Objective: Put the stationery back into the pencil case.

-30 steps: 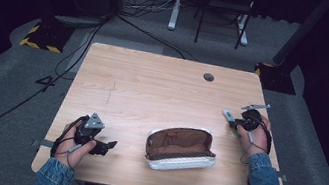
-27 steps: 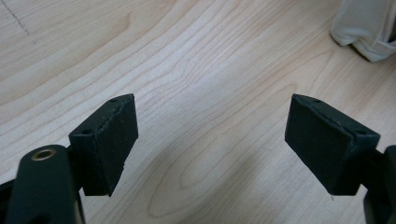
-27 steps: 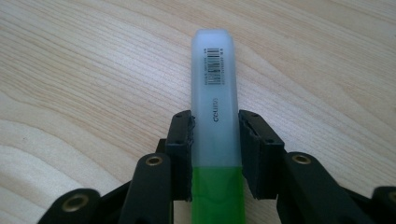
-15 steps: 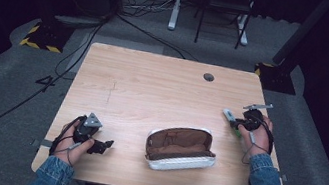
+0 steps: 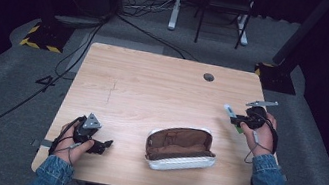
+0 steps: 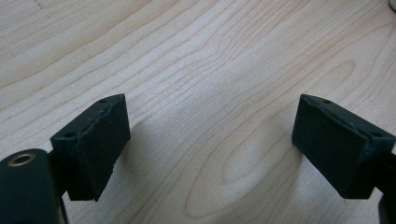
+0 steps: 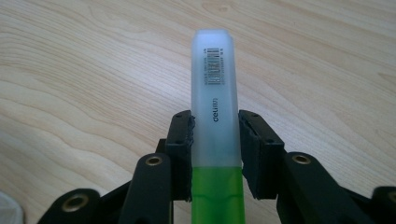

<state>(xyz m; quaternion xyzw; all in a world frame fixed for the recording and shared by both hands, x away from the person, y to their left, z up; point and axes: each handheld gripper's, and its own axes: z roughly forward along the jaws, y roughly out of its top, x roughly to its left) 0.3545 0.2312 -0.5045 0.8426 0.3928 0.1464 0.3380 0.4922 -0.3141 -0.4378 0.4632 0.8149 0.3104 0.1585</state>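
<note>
Right gripper (image 7: pixel 215 140): we are clamping the green highlighter (image 7: pixel 215 121) between our two black jaws, the pads pressing on both sides of its frosted cap just above the green barrel.
Highlighter, position: in the right gripper view it is pointing straight toward 12 o'clock, cap end away from us, with a barcode and small print showing on the cap; in the high view the highlighter (image 5: pixel 232 117) is sticking out of our right gripper (image 5: pixel 244 121) toward 10 o'clock, near the table's 3 o'clock edge.
Left gripper (image 6: pixel 210 149): our jaws are standing wide apart with nothing between them but bare wood grain; they have just been opening further.
Left gripper, position: in the high view we are holding the left gripper (image 5: pixel 105 144) low near the table's 7 o'clock corner, jaws pointing toward 3 o'clock.
Pencil case (image 5: pixel 181 148): it is lying unzipped near the 6 o'clock edge of the table (image 5: pixel 153 85), its brown lining showing, between our two grippers and well apart from each.
Hands: our right hand (image 5: pixel 259 134) and left hand (image 5: pixel 71 140) are coming in from 6 o'clock, both in denim sleeves.
</note>
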